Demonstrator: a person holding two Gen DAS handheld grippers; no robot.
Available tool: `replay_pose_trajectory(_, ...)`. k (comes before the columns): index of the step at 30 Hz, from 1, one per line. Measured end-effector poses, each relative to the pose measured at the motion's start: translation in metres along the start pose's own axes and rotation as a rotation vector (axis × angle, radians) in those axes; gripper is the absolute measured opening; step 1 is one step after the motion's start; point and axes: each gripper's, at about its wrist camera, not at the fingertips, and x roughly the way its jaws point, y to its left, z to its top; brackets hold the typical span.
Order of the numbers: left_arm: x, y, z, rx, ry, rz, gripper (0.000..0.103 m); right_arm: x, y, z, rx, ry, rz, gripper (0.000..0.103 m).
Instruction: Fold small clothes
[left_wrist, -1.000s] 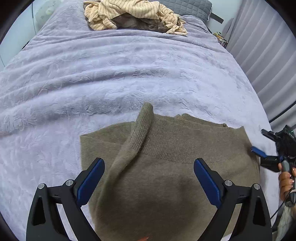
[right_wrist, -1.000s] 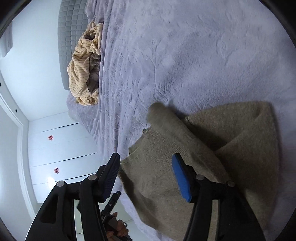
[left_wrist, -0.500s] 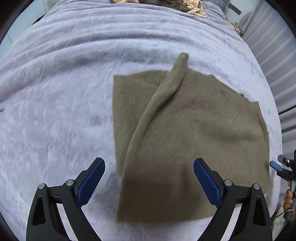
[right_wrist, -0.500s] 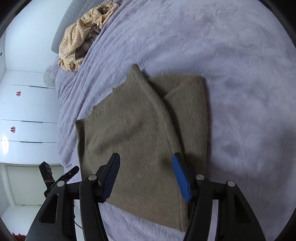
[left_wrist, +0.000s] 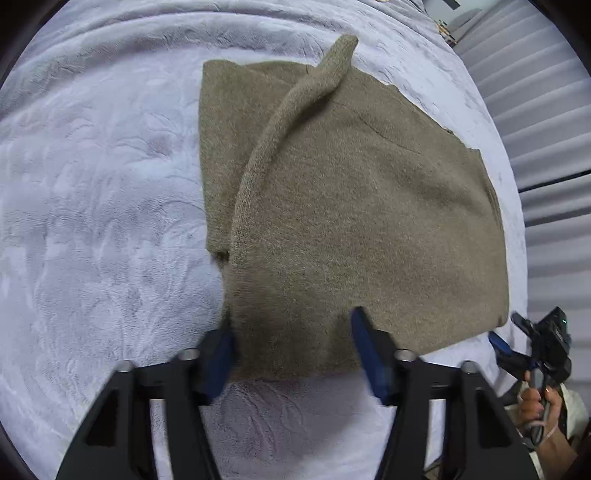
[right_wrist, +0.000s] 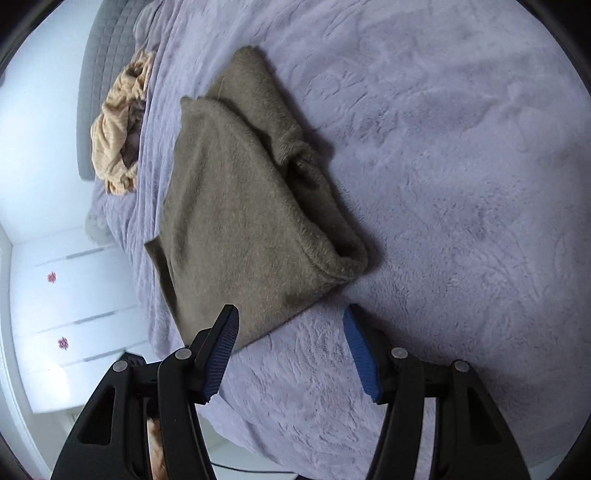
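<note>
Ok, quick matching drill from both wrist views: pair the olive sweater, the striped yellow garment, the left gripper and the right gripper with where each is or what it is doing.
Things:
1. olive sweater
2. striped yellow garment
3. left gripper
4. right gripper

States:
A. bunched near the headboard
B. jaws closing, sweater's near edge between them
C. part-folded, on the blanket
D. jaws apart over bare blanket

Pairs: 1-C, 2-A, 3-B, 4-D

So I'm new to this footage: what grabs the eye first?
The olive knitted sweater, partly folded in the middle of the lilac bedspread. The left gripper is closing its jaws around the sweater's near edge, and a crumpled yellow garment sits far off by the headboard.
</note>
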Motion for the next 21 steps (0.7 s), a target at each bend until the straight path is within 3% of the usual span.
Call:
replay_pose_trajectory(2, 0.006, 0.006, 0.001, -0.002, 0.043, -0.037, 0.009, -0.001, -0.008, 0.004, 0.073, -0.065, 0.046, 0.063)
replay_pose_trajectory(3, 0.006, 0.008, 0.001, 0.000, 0.047, -0.051, 0.009, 0.003, -0.010, 0.007, 0.109, -0.092, 0.070, 0.061)
replay_pose_trajectory(5, -0.005, 0.007, 0.001, 0.026, 0.031, -0.062, 0.009, 0.006, -0.009, 0.012, 0.127, -0.096, 0.042, 0.008)
replay_pose_trajectory(8, -0.027, 0.008, -0.007, 0.080, -0.009, -0.069, 0.009, -0.005, 0.015, 0.009, 0.014, -0.100, 0.000, 0.008)
replay_pose_trajectory(11, -0.022, 0.017, -0.013, 0.084, 0.009, -0.060, 0.009, -0.018, 0.032, 0.002, -0.099, -0.094, -0.083, 0.008)
replay_pose_trajectory(15, -0.002, 0.026, -0.018, 0.059, 0.009, -0.042, 0.009, -0.008, 0.008, 0.007, -0.084, -0.058, -0.188, 0.008)
replay_pose_trajectory(19, -0.008, 0.022, -0.020, 0.060, -0.042, -0.018, 0.011, 0.004, 0.005, 0.013, -0.072, -0.046, -0.221, 0.009)
replay_pose_trajectory(20, -0.011, 0.021, -0.022, 0.069, -0.051, 0.008, 0.020, 0.003, 0.008, 0.014, -0.079, -0.043, -0.227, 0.011)
replay_pose_trajectory(21, -0.014, 0.022, -0.023, 0.072, -0.060, 0.040, 0.040, 0.003, 0.013, 0.013, -0.087, -0.039, -0.235, 0.011)
